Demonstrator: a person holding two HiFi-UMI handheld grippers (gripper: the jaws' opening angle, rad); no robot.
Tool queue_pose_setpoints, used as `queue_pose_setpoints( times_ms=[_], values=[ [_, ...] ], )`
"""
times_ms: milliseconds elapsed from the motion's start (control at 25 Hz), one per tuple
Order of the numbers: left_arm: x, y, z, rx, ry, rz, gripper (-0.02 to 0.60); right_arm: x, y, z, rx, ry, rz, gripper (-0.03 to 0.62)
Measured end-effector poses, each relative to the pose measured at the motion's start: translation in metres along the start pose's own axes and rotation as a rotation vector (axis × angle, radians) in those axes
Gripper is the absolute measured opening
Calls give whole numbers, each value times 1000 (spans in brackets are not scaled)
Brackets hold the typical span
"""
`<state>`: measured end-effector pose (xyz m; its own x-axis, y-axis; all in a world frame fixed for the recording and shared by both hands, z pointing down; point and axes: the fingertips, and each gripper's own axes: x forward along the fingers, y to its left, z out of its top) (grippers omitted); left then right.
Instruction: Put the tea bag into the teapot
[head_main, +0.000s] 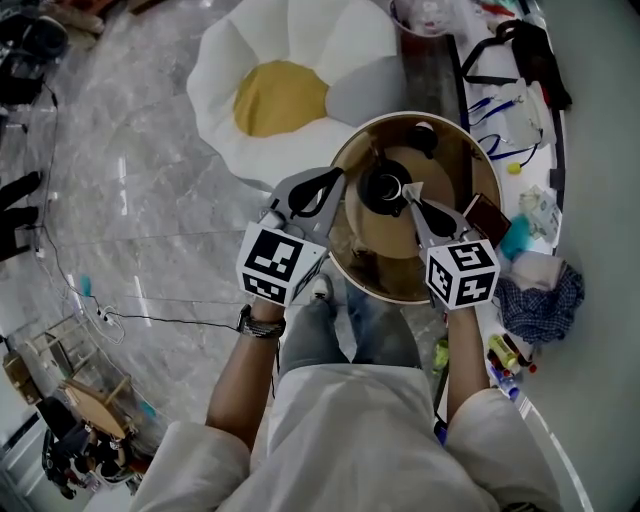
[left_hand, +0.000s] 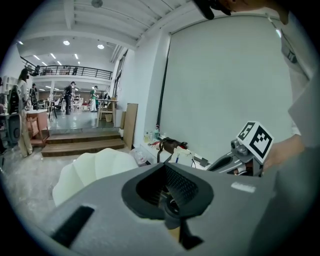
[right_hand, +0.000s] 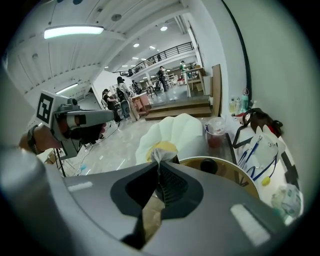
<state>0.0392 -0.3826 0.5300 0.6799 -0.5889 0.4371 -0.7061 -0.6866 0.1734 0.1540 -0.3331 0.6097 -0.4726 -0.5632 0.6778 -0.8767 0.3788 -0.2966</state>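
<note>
While the right gripper (head_main: 415, 200) hung just beside the black teapot (head_main: 381, 188) on the round tabletop (head_main: 398, 252), its jaws were pinching the tea bag (right_hand: 159, 151). The bag's crumpled pale end stuck out past the tips, and the tan body ran back between them. Its long axis lay along the jaws and pointed at the pot's mouth. I could not tell how high above the rim it was.

The left gripper (head_main: 336, 180) waited on the pot's other side, apart from it. Its jaws looked pressed together, with nothing I could name in them. What seemed to be the lid (head_main: 425, 136) sat farther back on the tabletop.

To my eye, the drop would go best if the tips were centred over the opening and tilted downward so the bag went in end-first. The jaws should part only once the leading end was inside the rim, so the bag would not drape over the edge.
</note>
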Motion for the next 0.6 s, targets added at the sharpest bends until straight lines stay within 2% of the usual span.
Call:
queue_pose_setpoints(
  times_ms=[600],
  values=[
    [37, 3, -48, -41, 95, -14, 2, 60, -17, -39, -7, 118, 53, 11]
  ],
)
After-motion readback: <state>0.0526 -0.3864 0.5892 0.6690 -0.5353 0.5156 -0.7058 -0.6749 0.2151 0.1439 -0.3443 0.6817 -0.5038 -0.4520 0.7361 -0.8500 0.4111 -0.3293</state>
